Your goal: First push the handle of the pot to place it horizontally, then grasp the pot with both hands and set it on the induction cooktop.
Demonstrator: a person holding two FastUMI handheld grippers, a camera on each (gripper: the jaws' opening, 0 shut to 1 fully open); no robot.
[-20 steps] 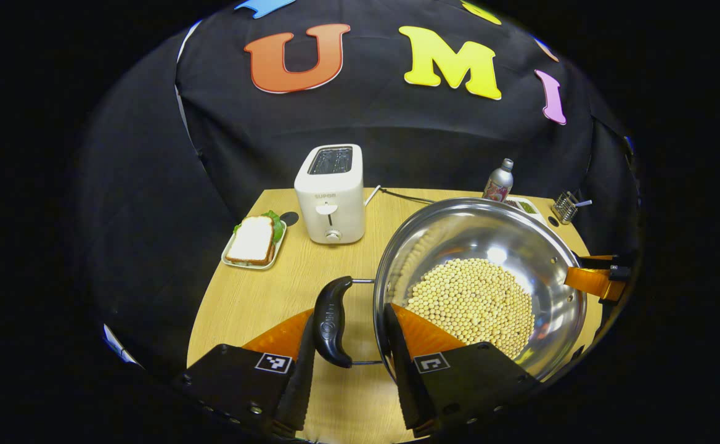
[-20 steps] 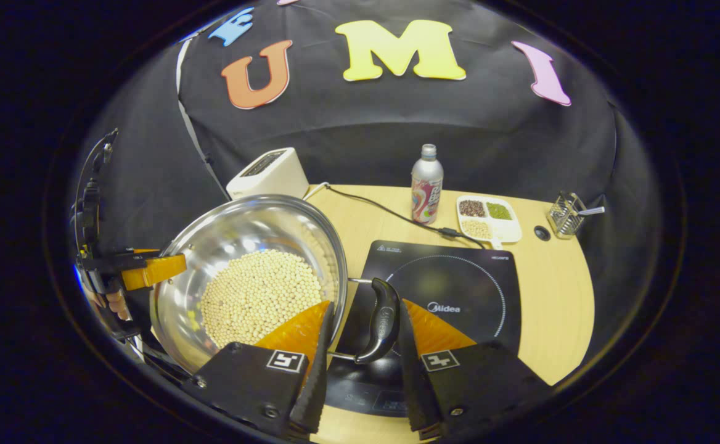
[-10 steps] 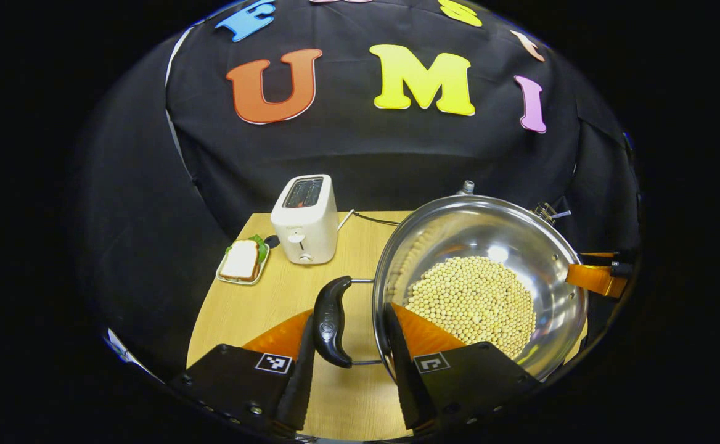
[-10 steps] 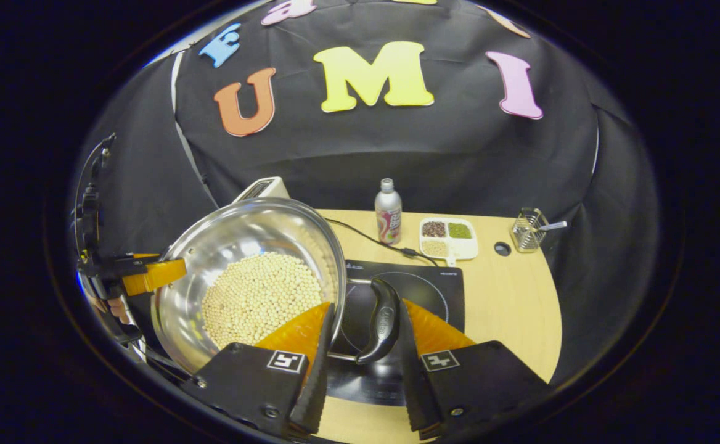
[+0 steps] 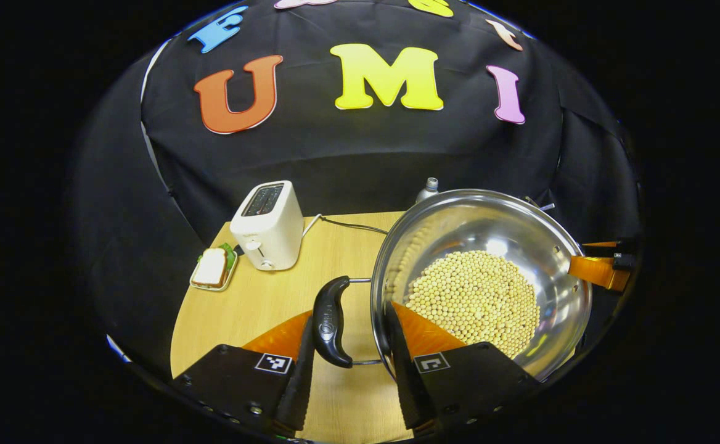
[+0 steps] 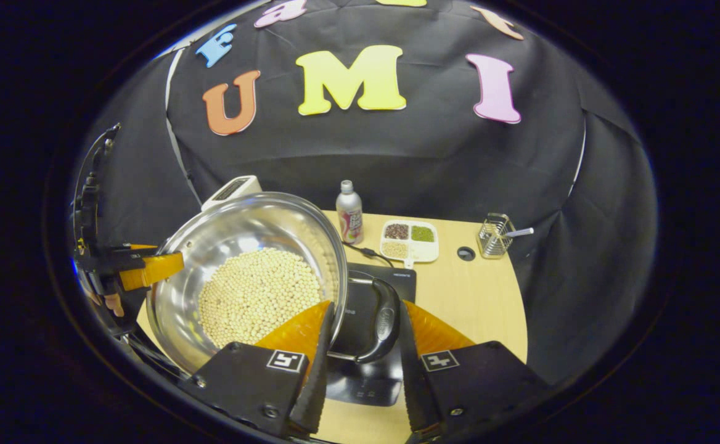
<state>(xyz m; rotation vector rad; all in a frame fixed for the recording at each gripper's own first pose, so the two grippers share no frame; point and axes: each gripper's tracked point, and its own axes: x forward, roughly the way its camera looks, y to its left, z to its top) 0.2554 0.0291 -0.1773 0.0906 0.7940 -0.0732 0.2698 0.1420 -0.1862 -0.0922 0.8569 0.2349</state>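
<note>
Tabletop [image 5: 255, 296]: wooden, cooktop [image 6: 366, 345] below.
Pot [image 5: 483, 277]: steel, bean-laden, likely heavy, slippery.
Left gripper [image 5: 351, 351], right gripper [image 6: 360, 357]: fingers bracket side handles; clamping unclear.

Shiny round metal pot [image 5: 520, 246], full of small pale beans [image 5: 474, 299], up in air above table. Black handle [image 5: 329, 320] on each side, lying flat. Flat black induction cooktop [image 6: 366, 345] on table, under pot's right handle.

The left gripper view looks from close at the pot [image 5: 480, 277]'s left handle across to the toaster [image 5: 267, 225]. The right gripper view faces the opposite rim, cooktop [image 6: 372, 336] beyond. Both share pot and desk [image 5: 255, 302].
</note>
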